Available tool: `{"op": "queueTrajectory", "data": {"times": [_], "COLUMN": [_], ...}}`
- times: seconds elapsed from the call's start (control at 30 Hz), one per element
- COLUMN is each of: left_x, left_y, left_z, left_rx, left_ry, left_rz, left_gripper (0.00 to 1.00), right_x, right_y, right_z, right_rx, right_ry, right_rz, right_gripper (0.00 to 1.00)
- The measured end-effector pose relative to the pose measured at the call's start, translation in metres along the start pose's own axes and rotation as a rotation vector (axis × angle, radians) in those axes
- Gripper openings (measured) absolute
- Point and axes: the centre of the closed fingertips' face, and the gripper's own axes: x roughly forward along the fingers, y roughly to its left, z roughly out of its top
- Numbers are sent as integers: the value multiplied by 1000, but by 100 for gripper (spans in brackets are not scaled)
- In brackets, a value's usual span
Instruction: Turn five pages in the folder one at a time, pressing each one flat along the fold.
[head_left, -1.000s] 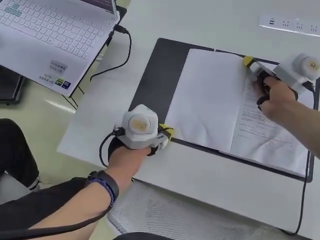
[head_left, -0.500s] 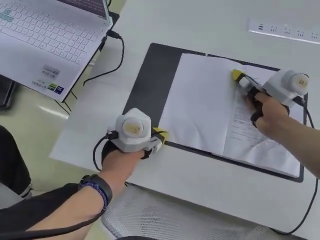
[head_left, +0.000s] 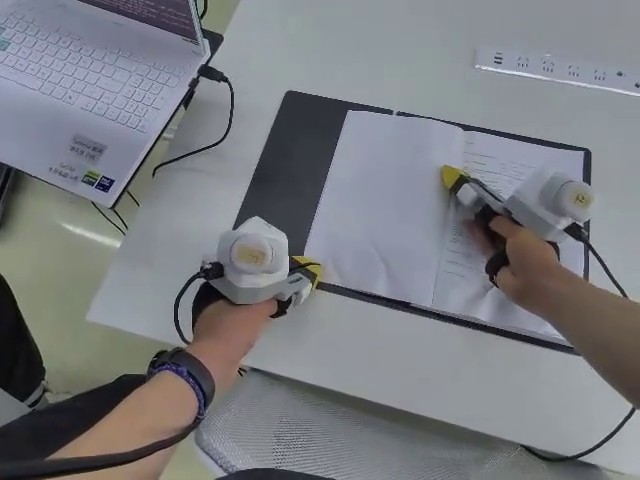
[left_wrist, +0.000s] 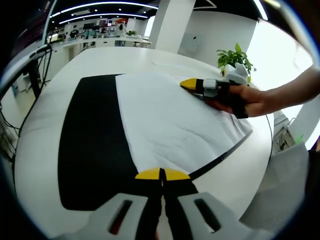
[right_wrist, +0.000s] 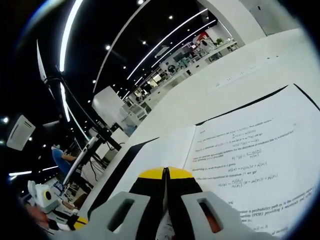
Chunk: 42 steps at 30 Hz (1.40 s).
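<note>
An open black folder (head_left: 290, 170) lies on the white table, with a blank turned page (head_left: 385, 205) on its left and a printed page (head_left: 505, 160) on its right. My right gripper (head_left: 452, 179) is shut, its yellow tips resting on the paper along the fold. My left gripper (head_left: 305, 270) is shut at the folder's near left edge, its tips meeting over the lower corner of the blank page (left_wrist: 165, 130). In the left gripper view the right gripper (left_wrist: 189, 84) lies on the far side of that page. The right gripper view shows the printed page (right_wrist: 250, 165) beyond its shut tips (right_wrist: 166, 173).
A white laptop (head_left: 90, 80) with a plugged-in cable (head_left: 215, 115) sits at the far left. A white power strip (head_left: 555, 70) lies at the back right. A cable (head_left: 600, 280) trails from the right gripper toward the table's near right edge.
The right gripper has slid along the fold toward me, from near the folder's top edge to partway down. The left gripper has held its place at the near left edge. The camera shifted.
</note>
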Motion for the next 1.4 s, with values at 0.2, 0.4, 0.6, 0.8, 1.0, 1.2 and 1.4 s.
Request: {"op": "queueTrajectory", "data": {"times": [0.2,0.4,0.6,0.8,1.0,1.2,1.4], "left_x": [0,0,-1,-1,-1,-1,-1], "left_y": [-2,-2,-2,-2,-1,-2,-1], "left_z": [1,0,0,-1,-1,-1,-1], "left_rx": [5,7,4,-2,-5,12,13], "left_ry": [-4,-11,-15,-21,-28,-19,-24], "left_rz": [0,2,2,2,2,-10,-9], "left_gripper": [0,0,0,0,0,0,0], "right_x": [-16,-35,-51,-64,-74,-84,-95], "right_y": [9,20,30,38,45,46,46], "right_z": [-13,-27,-43,-58,-71,-82,-93], "right_rx": [26,33,8,-8,-23,-19,-11], "right_ry": [-2,-1,30,59,86,97,110], "right_rz": [17,32,47,53,65,70,72], "right_gripper": [0,0,0,0,0,0,0]}}
